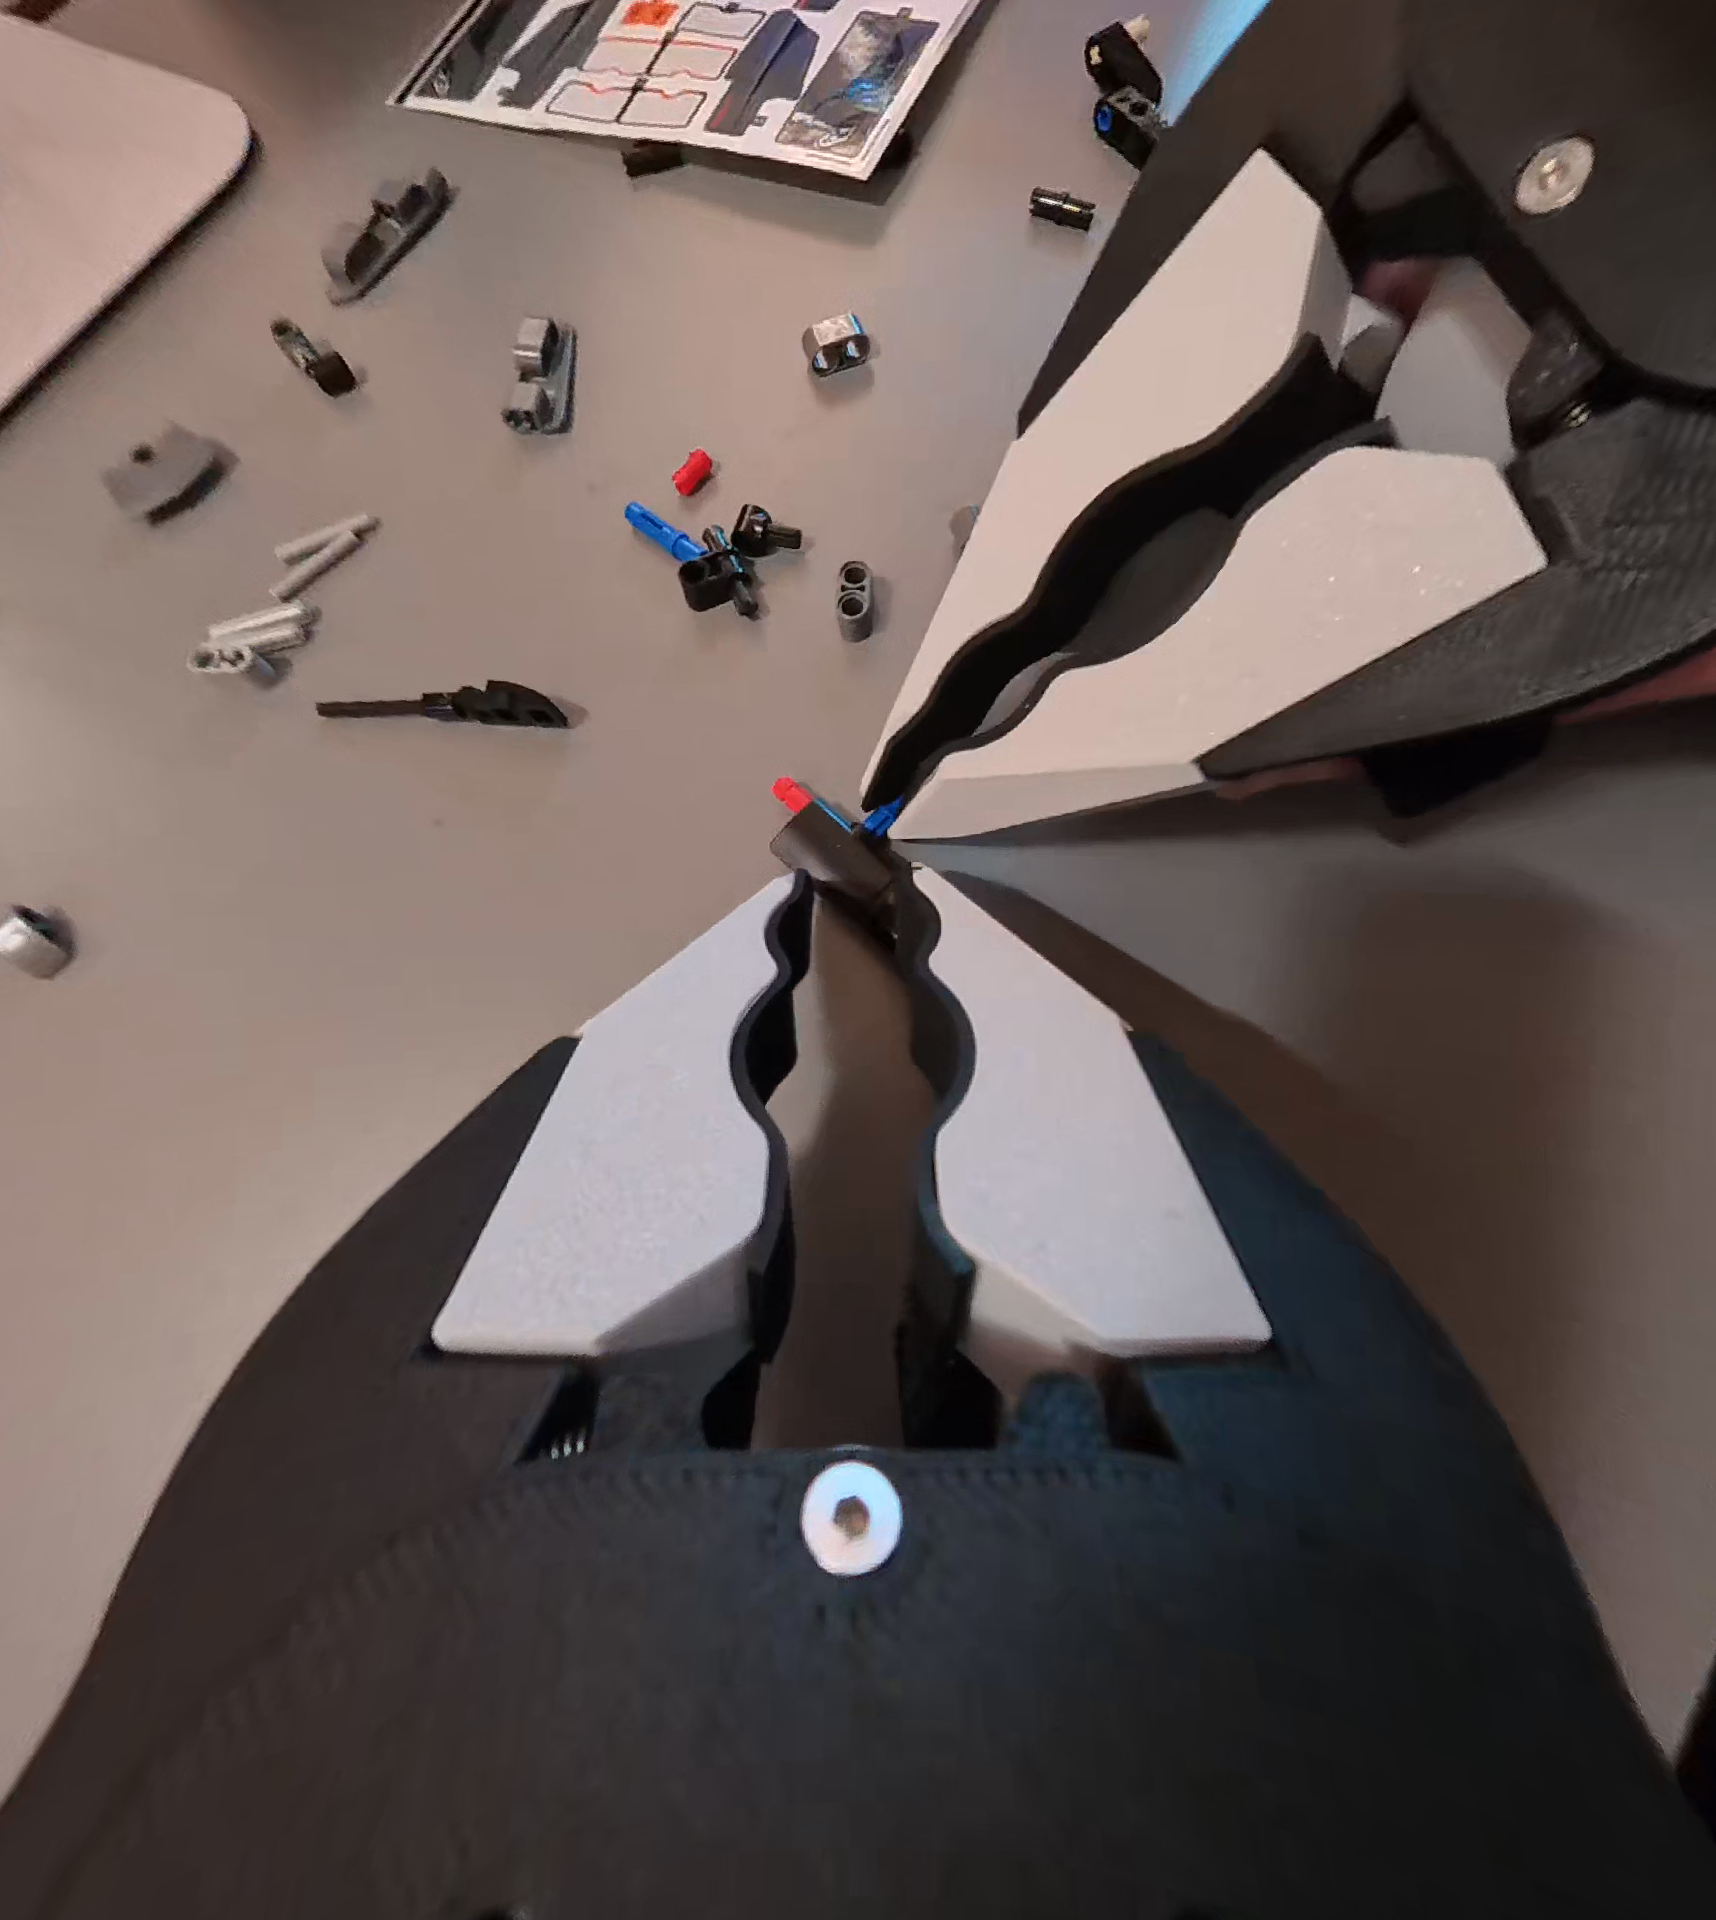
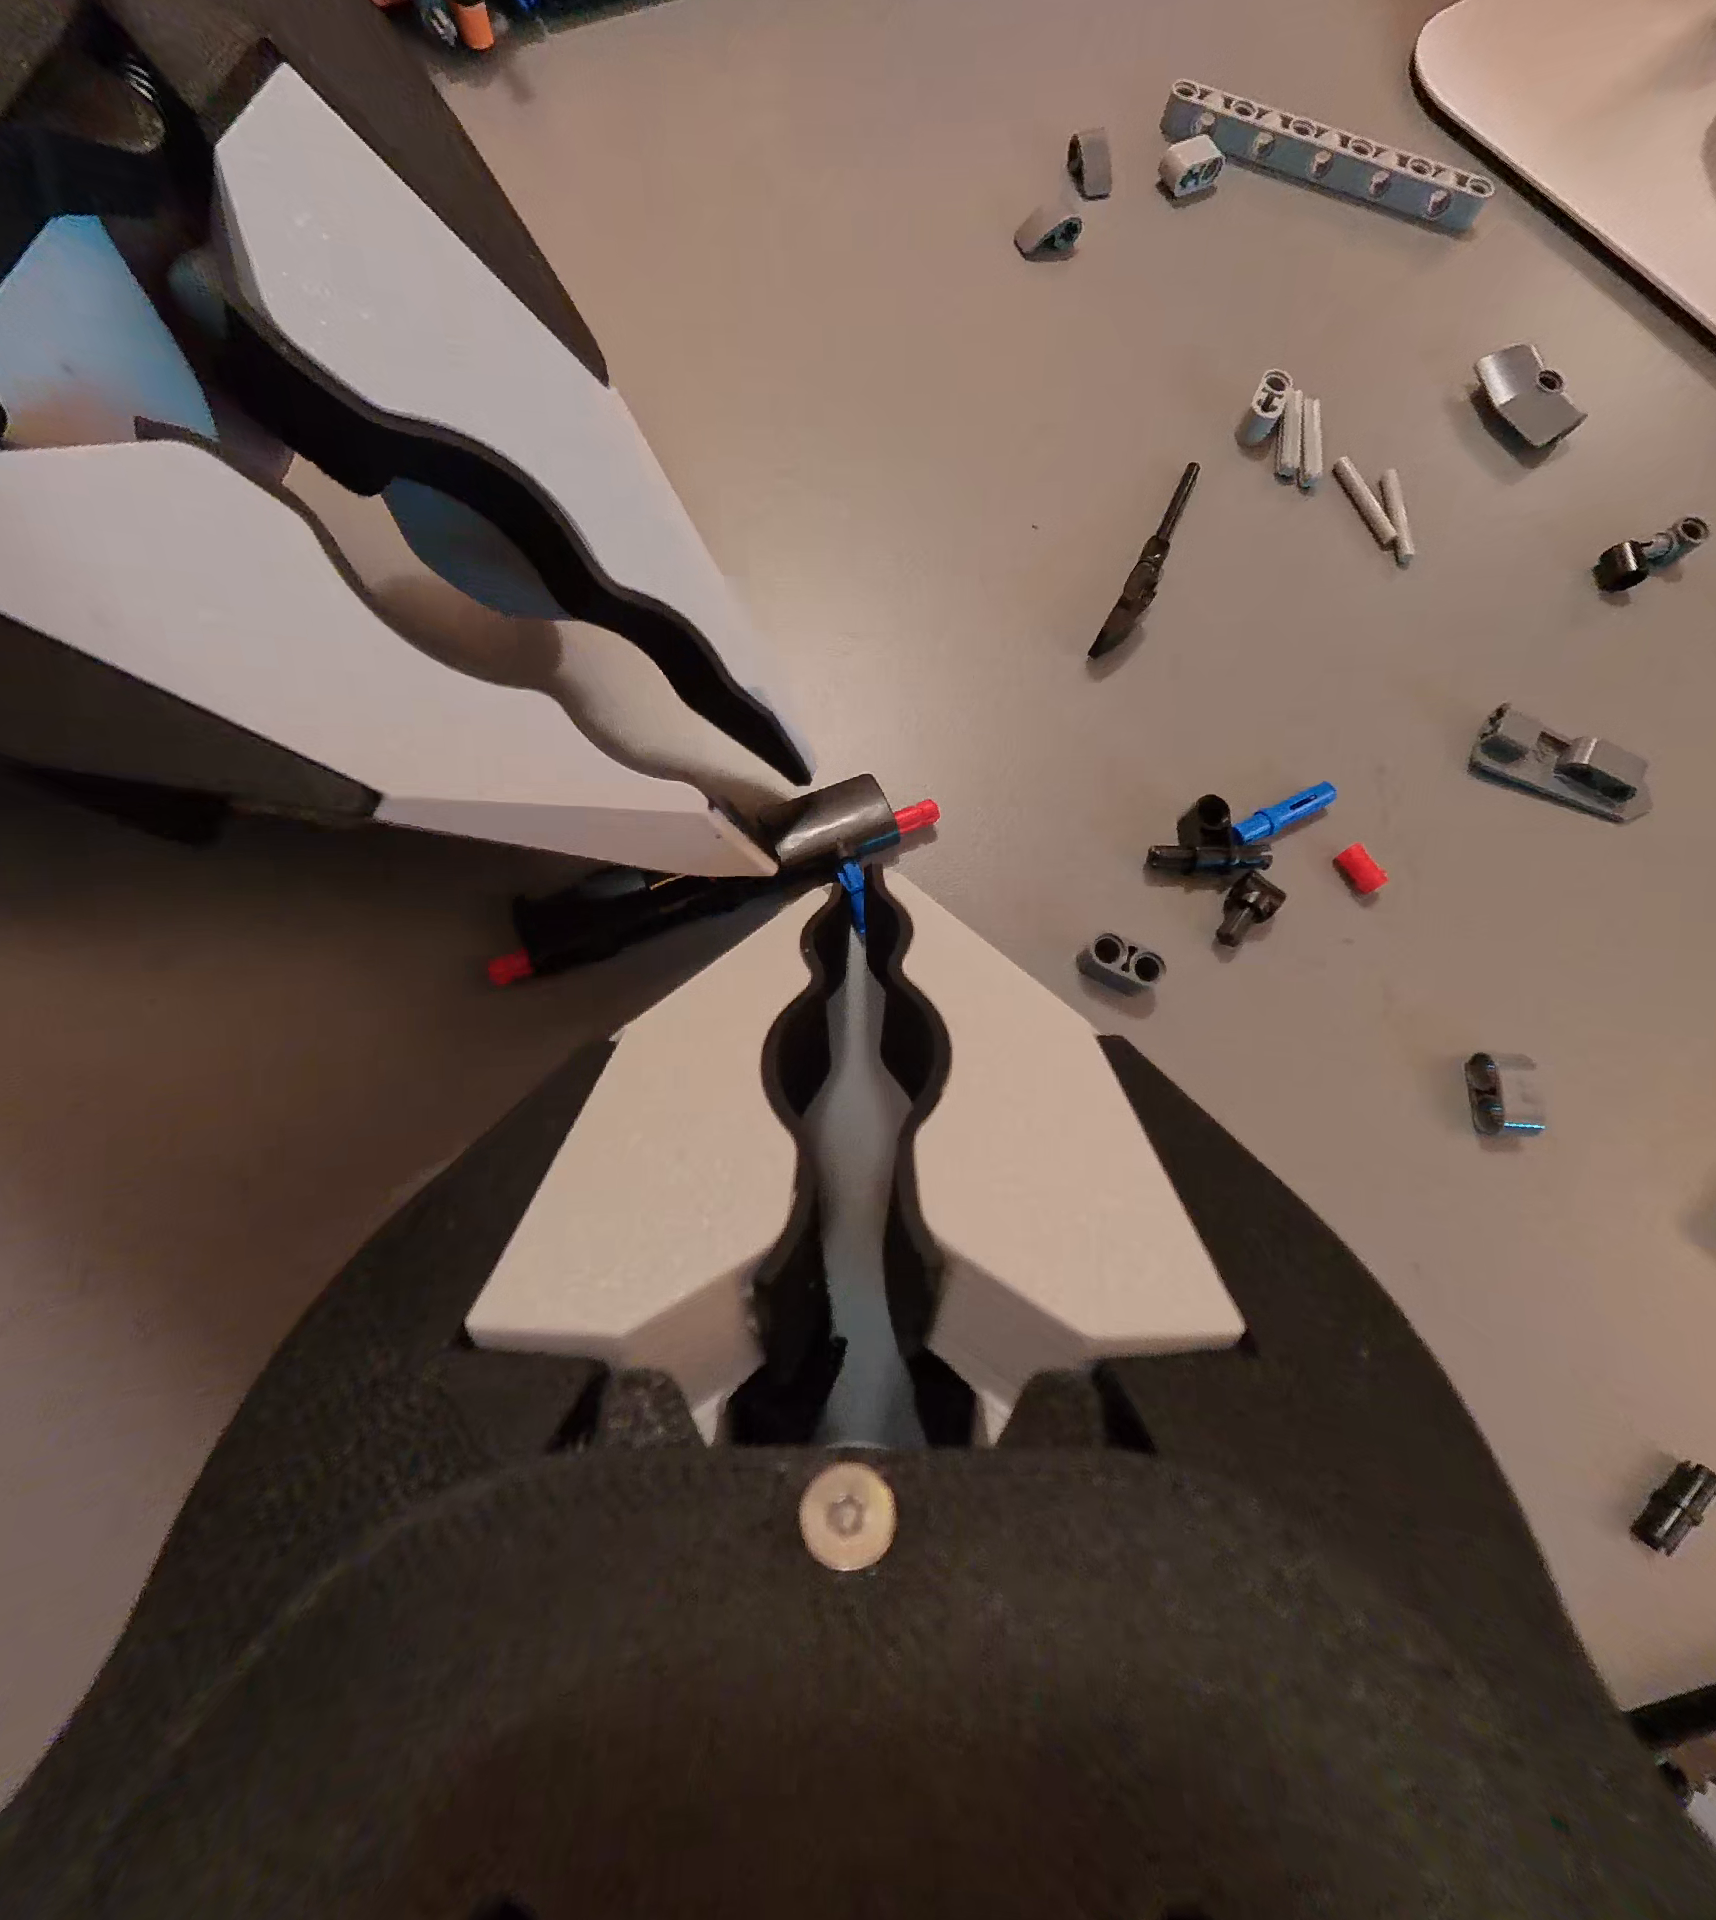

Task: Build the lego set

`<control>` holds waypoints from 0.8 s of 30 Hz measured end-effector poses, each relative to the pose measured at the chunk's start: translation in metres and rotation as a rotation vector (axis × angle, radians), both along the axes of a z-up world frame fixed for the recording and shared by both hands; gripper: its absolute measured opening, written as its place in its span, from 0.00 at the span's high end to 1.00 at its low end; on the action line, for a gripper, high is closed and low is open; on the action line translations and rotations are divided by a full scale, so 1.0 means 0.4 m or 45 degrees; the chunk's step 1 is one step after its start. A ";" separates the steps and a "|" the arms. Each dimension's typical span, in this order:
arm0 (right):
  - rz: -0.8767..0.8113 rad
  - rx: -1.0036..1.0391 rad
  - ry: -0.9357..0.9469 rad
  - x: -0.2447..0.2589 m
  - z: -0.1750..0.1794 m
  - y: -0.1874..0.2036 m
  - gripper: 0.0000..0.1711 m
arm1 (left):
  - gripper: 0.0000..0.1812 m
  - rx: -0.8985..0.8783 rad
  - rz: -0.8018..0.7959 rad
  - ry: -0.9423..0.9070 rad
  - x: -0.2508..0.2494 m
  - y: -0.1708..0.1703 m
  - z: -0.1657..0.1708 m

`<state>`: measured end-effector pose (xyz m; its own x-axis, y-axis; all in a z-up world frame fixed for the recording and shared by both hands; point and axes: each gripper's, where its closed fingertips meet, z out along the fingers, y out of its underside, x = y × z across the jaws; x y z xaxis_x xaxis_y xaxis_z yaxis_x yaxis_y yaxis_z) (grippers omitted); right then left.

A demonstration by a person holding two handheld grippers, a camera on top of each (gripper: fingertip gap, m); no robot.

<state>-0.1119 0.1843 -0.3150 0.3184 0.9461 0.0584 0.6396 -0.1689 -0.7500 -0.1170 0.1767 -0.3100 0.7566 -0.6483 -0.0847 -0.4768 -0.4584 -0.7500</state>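
My left gripper (image 1: 859, 894) is shut on a small black connector (image 1: 828, 844) with a red pin (image 1: 787, 792) sticking out of its far end, held above the grey table. My right gripper (image 2: 859, 896) is shut on a blue pin (image 2: 852, 888) whose tip meets the side of the black connector (image 2: 828, 821). In the left wrist view the right gripper (image 1: 885, 816) comes in from the upper right, with the blue pin (image 1: 877, 823) at its tips. In the right wrist view the left gripper (image 2: 766, 821) comes in from the upper left.
Loose pieces lie on the table (image 1: 521, 935): a blue pin (image 1: 654, 525), a red bush (image 1: 691, 471), black connectors (image 1: 729, 566), grey axles (image 1: 314, 561), a black blade-shaped piece (image 1: 480, 707), a long grey beam (image 2: 1327, 151). A sticker sheet (image 1: 708, 73) lies at the back, a white tray (image 1: 54, 208) at the left. Only a small space, under 4 cm, lies between the two pairs of fingers. The long grey beam (image 2: 1327, 151) is about equally far from each gripper, around 25 centimeters.
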 end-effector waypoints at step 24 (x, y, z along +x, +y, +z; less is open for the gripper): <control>0.033 -0.001 0.001 -0.016 0.000 -0.007 1.00 | 0.94 -0.114 0.106 -0.190 -0.026 -0.003 0.008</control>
